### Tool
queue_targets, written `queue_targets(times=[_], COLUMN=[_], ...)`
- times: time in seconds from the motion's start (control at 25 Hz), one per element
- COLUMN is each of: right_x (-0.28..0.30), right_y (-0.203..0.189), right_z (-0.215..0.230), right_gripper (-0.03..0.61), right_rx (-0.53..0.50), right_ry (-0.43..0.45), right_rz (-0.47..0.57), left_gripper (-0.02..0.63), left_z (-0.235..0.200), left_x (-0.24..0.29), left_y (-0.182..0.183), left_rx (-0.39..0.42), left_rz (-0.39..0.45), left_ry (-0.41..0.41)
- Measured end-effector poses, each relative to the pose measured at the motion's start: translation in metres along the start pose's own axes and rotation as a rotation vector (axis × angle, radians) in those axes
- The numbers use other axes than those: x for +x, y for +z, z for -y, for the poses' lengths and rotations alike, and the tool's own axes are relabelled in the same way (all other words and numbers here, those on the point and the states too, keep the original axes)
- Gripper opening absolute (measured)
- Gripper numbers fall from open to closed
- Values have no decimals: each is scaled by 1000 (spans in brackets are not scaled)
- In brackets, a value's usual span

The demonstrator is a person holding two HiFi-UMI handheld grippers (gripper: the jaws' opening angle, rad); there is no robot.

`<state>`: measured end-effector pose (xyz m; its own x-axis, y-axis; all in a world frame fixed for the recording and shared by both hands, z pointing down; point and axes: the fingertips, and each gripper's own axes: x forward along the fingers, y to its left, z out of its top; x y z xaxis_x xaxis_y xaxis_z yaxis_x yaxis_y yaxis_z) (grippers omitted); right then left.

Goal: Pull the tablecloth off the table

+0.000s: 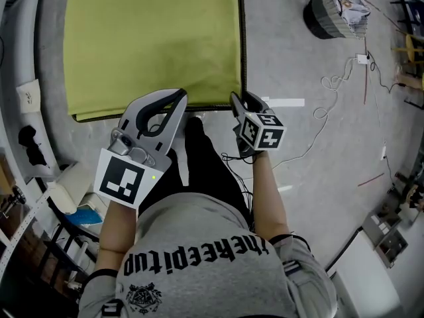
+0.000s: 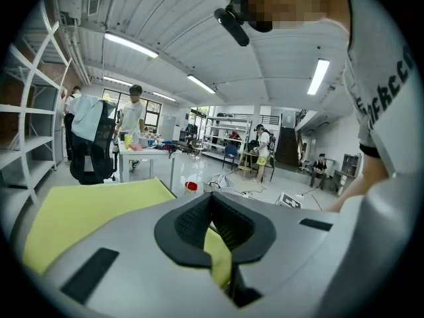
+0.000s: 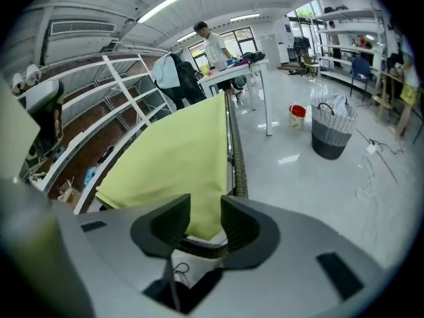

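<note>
A yellow-green tablecloth (image 1: pixel 152 38) covers the table, whose dark rim (image 1: pixel 243 45) shows along the right side. My left gripper (image 1: pixel 175 98) is at the cloth's near edge, left of the person's legs. In the left gripper view it (image 2: pixel 213 204) is shut, and a fold of the tablecloth (image 2: pixel 220 260) is pinched between its jaws. My right gripper (image 1: pixel 240 102) is at the near right corner. In the right gripper view its jaws (image 3: pixel 205 211) stand apart, with the cloth's corner (image 3: pixel 199 204) lying between them and not pressed.
A grey laundry basket (image 1: pixel 331 8) stands on the floor to the right of the table, with white cables (image 1: pixel 331 85) trailing nearby. White shelving (image 3: pixel 99 111) runs along the table's left side. Farther off are a red bucket (image 3: pixel 298 114), an office chair (image 2: pixel 93 144) and several people.
</note>
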<state>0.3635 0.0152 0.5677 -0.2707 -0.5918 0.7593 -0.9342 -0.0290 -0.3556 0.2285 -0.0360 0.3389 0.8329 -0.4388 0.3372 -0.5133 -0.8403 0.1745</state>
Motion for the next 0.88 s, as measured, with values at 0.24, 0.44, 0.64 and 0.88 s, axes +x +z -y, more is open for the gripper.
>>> queue_targets(times=[0.24,0.44,0.64,0.88], right_x=[9,16,18,16], right_y=[-19,-23,-23,-17], right_z=[6,8,12,5], right_gripper=[154,155,122,19], right_rx=[6,-1,0,39], right_ry=[-24,-44,-70,-40], right_rz=[-60,-87,-101,-69], left_gripper=[15,14,15,15], left_z=[-3,-6,-7,-10], left_x=[-2,-1,-3,-7], left_y=[-6,-9,-12,-10], left_rx=[-13,-21,-29,-31], left_rz=[-10,-13,-13,-2], left_ry=[11,18,33,59])
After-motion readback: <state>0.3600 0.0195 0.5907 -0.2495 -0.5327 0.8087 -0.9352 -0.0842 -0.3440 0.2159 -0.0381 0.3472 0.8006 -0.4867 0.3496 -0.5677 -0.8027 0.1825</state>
